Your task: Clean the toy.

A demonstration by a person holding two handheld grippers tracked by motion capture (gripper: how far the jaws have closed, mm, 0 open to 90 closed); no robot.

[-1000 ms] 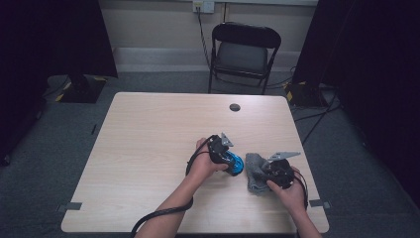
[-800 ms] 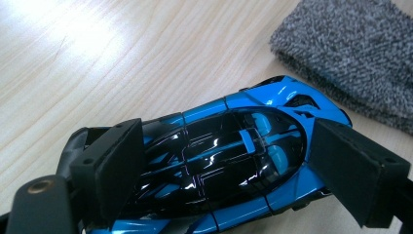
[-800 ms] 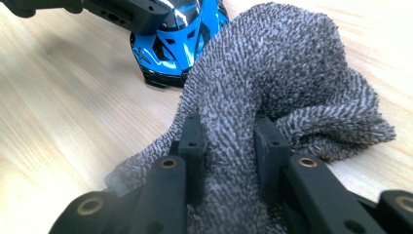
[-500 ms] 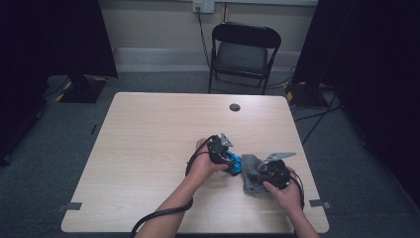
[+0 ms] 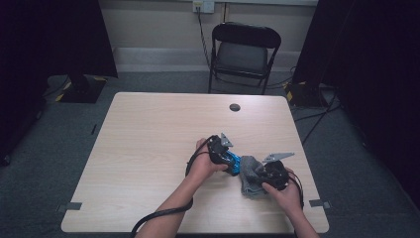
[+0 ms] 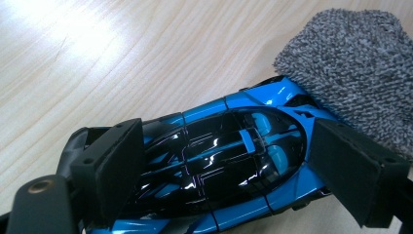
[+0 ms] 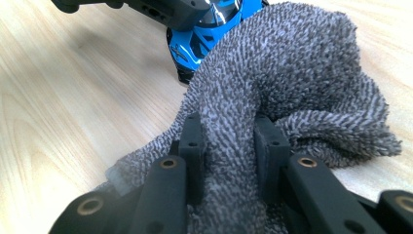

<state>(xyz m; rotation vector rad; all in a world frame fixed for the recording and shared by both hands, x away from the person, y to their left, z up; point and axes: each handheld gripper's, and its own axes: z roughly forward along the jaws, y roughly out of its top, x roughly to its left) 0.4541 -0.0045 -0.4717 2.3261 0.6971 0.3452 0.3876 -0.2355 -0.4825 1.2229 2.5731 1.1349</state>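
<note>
So, quick rundown of what's on the table:

Left gripper (image 5: 233, 162): jaws clamped on the toy car (image 6: 229, 161), one pad on each flank. Seen from the left gripper view, the car lies lengthwise between the pads, roof up, with its far end poking out past the jaw tips.

Toy car: blue and black, glossy, sitting low over the wooden table (image 5: 148, 139). In the right gripper view its blue end (image 7: 204, 34) shows just beyond the cloth, ahead of the jaws.

Right gripper (image 7: 229, 146): jaws pinched together on a bunched fold of the grey cloth (image 7: 292, 78). The fold runs up between the two pads, and the rest of the cloth spills out ahead of the tips and off to one side.

Grey cloth: fuzzy terry stuff, crumpled. Its far edge is pressed against the end of the car that sticks out past the left jaws (image 6: 350, 68).

Hands: left hand (image 5: 203, 166) and right hand (image 5: 285, 191) close together near the table's front edge, grippers nearly tip to tip in the high view.
</note>
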